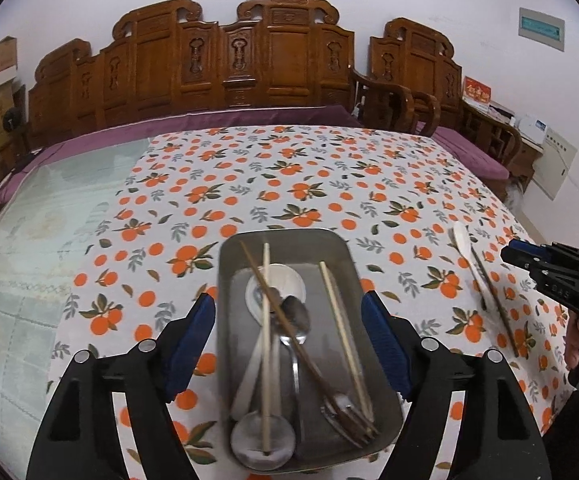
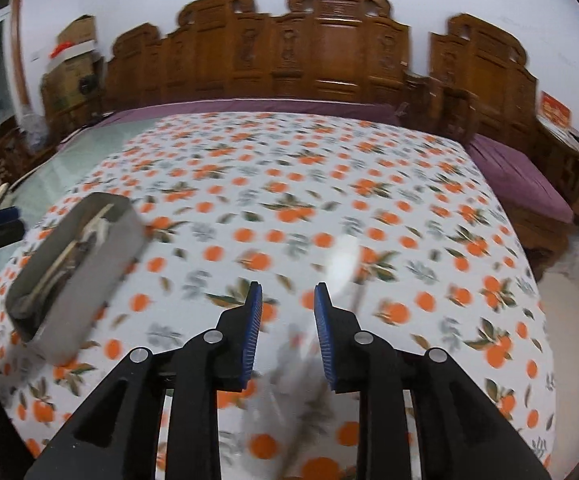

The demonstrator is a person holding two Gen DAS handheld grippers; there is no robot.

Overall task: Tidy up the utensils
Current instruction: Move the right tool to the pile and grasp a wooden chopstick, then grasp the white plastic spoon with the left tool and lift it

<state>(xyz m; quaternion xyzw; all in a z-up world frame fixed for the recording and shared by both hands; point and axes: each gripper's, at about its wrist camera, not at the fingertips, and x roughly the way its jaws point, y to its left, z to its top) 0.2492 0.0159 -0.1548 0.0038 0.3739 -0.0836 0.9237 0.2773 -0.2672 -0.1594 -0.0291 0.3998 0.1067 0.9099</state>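
Observation:
A metal tray [image 1: 285,238] sits on the orange-print tablecloth and holds chopsticks, spoons and a fork. My left gripper [image 1: 289,312] is open with its blue pads on either side of the tray, not touching it. A white spoon [image 1: 467,254] and a dark chopstick [image 1: 497,304] lie on the cloth to the right. My right gripper [image 2: 288,296] is open and empty above them; the spoon [image 2: 343,258] shows blurred just beyond its fingertips. The tray [image 2: 89,280] is at the left in the right wrist view. The right gripper also shows at the right edge of the left wrist view [image 1: 529,254].
The tablecloth [image 1: 289,168] covers most of a glass-topped table [image 1: 49,208]. A carved wooden bench [image 1: 229,60] with purple cushions stands behind it. Cardboard boxes [image 2: 73,52] stand at the far left.

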